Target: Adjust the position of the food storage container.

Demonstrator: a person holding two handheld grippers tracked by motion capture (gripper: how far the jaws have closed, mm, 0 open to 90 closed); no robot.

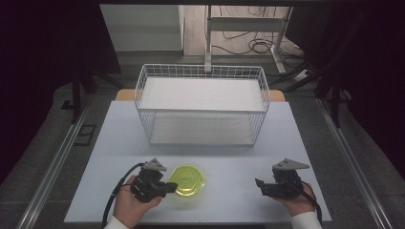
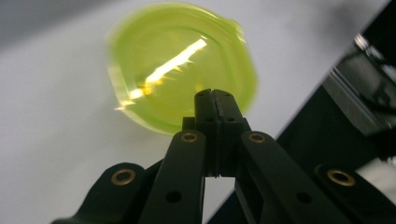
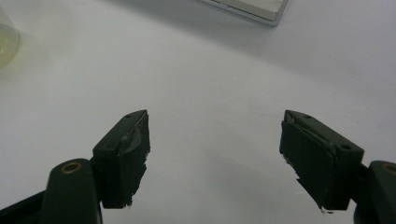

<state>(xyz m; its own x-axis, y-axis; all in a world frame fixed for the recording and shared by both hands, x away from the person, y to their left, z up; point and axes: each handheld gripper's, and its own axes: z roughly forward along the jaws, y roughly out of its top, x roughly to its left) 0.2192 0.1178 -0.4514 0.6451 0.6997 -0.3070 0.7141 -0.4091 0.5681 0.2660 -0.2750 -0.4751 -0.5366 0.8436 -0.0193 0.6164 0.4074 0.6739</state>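
Observation:
A translucent yellow-green round lid lies near the table's front edge, left of centre. In the left gripper view the lid looks blurred. My left gripper is at the lid's left rim. Its jaws are pressed together, their tips over the near part of the lid, and I see nothing pinched between them. My right gripper rests at the front right and points left. It is open, with bare white table between its pads.
A white wire basket with a flat white shelf stands at the middle back of the white table. A pale translucent edge sits at the far left of the right gripper view. The table's front edge is close behind both hands.

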